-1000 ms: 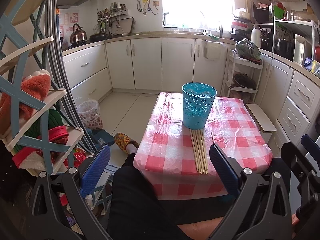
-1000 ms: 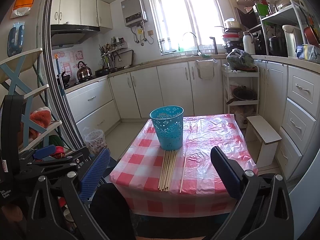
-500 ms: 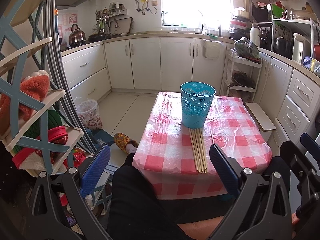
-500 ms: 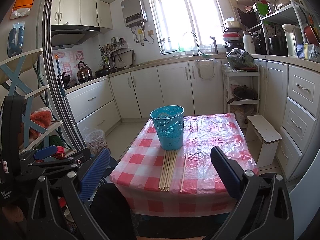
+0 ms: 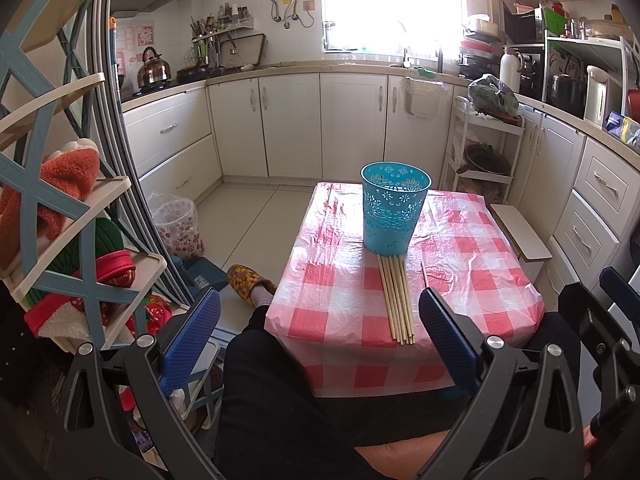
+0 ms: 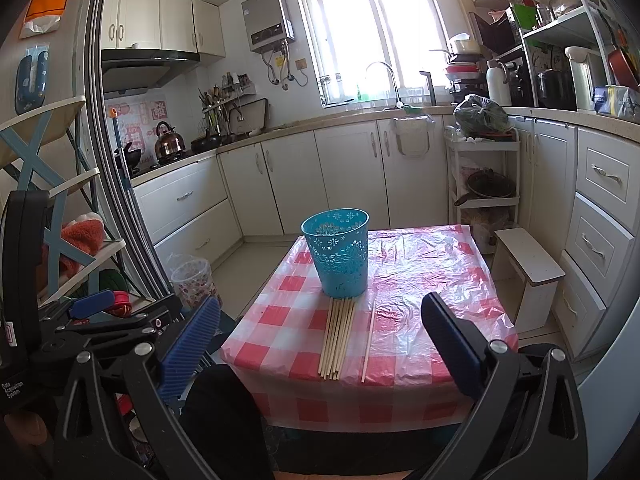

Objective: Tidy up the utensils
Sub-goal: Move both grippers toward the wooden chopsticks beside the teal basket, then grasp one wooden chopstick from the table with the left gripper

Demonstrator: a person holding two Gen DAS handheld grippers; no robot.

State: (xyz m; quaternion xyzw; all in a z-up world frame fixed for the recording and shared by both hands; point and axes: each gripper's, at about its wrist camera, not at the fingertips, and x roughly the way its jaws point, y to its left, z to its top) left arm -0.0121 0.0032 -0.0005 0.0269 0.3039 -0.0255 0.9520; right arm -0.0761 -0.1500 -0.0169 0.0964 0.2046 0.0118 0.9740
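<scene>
A turquoise perforated holder stands upright on a small table with a red-and-white checked cloth. A bundle of several wooden chopsticks lies flat in front of it, with one single chopstick apart to the right. The same holder, bundle and single chopstick show in the right wrist view. My left gripper is open and empty, held short of the table's near edge. My right gripper is open and empty, also back from the table.
A blue-and-cream shelf rack with cloth items stands at the left. A white step stool sits right of the table. A small patterned bin is on the floor. The person's dark-clothed legs are below the grippers. Kitchen cabinets line the back.
Both views have shifted only slightly; the table appears marginally lower in the left wrist view. Nothing on the table has moved and both grippers stay open.
</scene>
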